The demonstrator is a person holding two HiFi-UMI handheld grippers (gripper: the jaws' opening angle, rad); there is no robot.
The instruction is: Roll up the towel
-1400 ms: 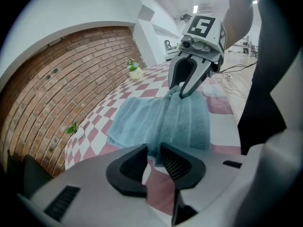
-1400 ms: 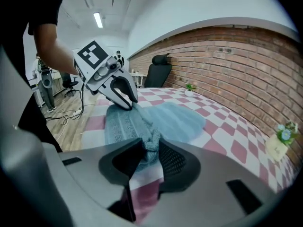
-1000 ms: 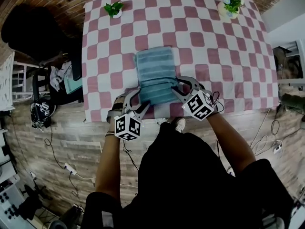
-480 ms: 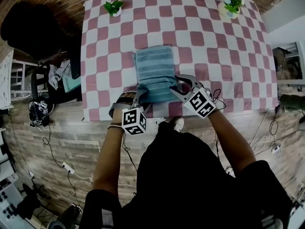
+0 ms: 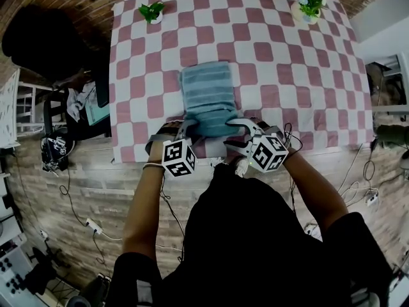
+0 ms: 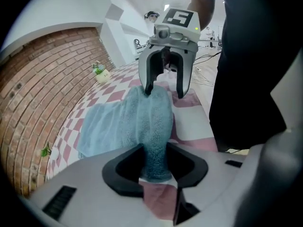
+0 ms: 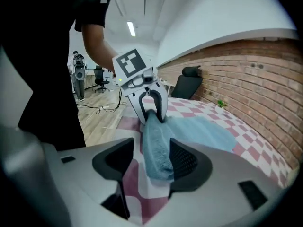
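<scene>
A light blue towel (image 5: 206, 94) lies on the checkered table (image 5: 281, 75), its near edge bunched into a thick roll (image 5: 211, 128). My left gripper (image 5: 184, 133) is at the roll's left end; its jaws have just been closing. In the left gripper view the pads of the left gripper (image 6: 155, 163) press on that end (image 6: 154, 141). My right gripper (image 5: 238, 133) is at the roll's right end; its jaws have just been opening. In the right gripper view the roll (image 7: 158, 145) lies between the jaws of the right gripper (image 7: 150, 164), against one pad, with a gap on the other side.
Two small potted plants (image 5: 152, 10) (image 5: 311, 5) stand at the table's far corners. A dark chair with clutter (image 5: 70, 104) is left of the table. The near table edge (image 5: 211, 153) is just under both grippers. Cables lie on the wooden floor (image 5: 96, 226).
The left gripper has come in onto the roll's left end and closed on it. The right gripper has drawn back toward the near table edge and its jaws stand wider.
</scene>
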